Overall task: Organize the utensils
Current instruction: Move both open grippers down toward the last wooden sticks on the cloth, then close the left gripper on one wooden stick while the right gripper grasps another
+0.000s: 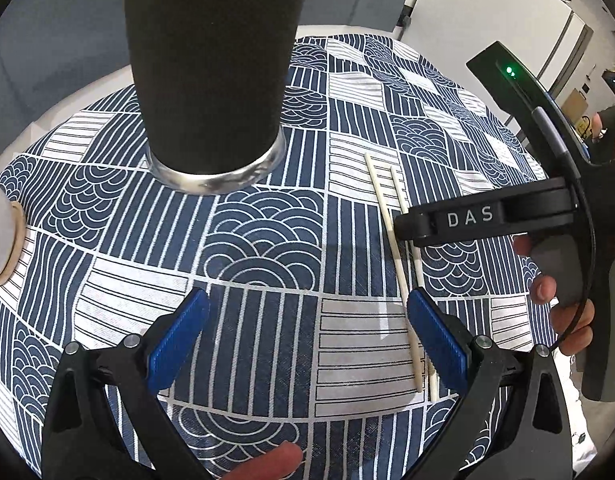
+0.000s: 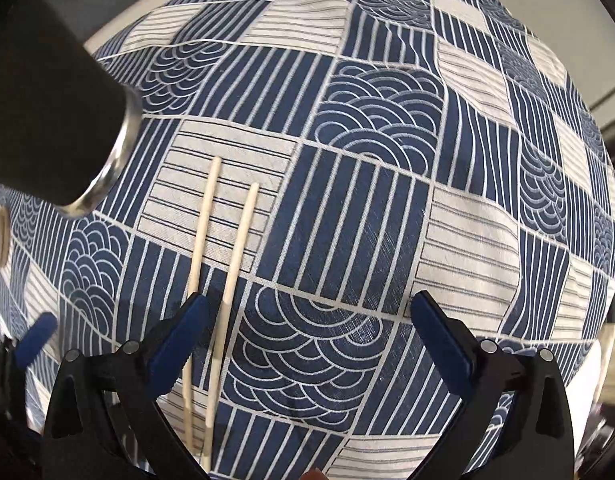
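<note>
Two pale wooden chopsticks (image 1: 393, 236) lie side by side on the blue-and-white patterned tablecloth (image 1: 267, 240). A tall black cup (image 1: 211, 80) with a silver base ring stands upright at the back. My left gripper (image 1: 307, 308) is open above bare cloth, and its right pad is just beside the chopsticks' near ends. In the right wrist view the chopsticks (image 2: 239, 248) run under the left side of my right gripper (image 2: 309, 308), which is open with one stick inside its left finger and the other under it. The right gripper (image 1: 405, 228) hovers over the chopsticks' middle. The black cup (image 2: 55, 120) is at the left.
A white object with a wooden ring (image 1: 3, 236) sits at the cloth's left edge. A person's hand (image 1: 567, 308) holds the right gripper's handle. The white table rim (image 1: 67, 96) shows beyond the cloth. The left gripper's blue pad (image 2: 35, 338) shows at the far left.
</note>
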A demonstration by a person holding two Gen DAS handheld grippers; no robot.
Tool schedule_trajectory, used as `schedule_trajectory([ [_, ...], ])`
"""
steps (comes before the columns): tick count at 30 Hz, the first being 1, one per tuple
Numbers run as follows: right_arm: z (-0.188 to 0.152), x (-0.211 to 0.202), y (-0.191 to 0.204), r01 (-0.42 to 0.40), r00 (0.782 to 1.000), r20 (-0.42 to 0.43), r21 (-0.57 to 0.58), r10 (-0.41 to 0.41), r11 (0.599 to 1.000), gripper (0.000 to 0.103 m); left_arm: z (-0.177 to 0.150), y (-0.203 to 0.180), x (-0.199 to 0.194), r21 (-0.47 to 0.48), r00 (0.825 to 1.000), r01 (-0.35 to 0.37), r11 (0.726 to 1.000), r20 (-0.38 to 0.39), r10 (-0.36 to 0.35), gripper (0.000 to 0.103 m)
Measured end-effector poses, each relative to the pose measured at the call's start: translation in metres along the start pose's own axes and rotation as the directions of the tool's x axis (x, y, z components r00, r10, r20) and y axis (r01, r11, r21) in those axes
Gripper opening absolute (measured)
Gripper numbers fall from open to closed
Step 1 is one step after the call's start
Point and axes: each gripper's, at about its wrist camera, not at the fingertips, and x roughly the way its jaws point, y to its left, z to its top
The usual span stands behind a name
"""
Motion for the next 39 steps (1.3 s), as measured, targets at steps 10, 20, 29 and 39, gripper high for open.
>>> schedule_trajectory([
  [10, -0.002, 0.016, -0.041, 0.003, 1.0, -0.009, 0.015, -0.003, 1.0, 0.096, 0.024, -0.027, 0.025, 0.047, 0.997, -0.058, 0.997, -0.043, 0.06, 0.097],
  [20, -0.012, 0.031, -0.066, 0.005, 0.999, -0.054, 0.035, -0.003, 0.999, 0.097, 0.035, -0.054, 0.055, 0.093, 0.981, -0.123, 0.988, -0.137, 0.135, 0.097],
  [29, -0.022, 0.039, -0.066, 0.003, 0.998, -0.061, 0.036, -0.001, 0.999, 0.097, 0.036, -0.055, 0.059, 0.097, 0.967, -0.182, 0.979, -0.163, 0.195, 0.099],
  [39, -0.009, 0.03, -0.071, 0.016, 0.994, -0.111, 0.118, -0.003, 0.993, 0.095, 0.042, -0.056, 0.065, 0.065, 0.958, -0.199, 0.978, -0.199, 0.208, 0.099],
])
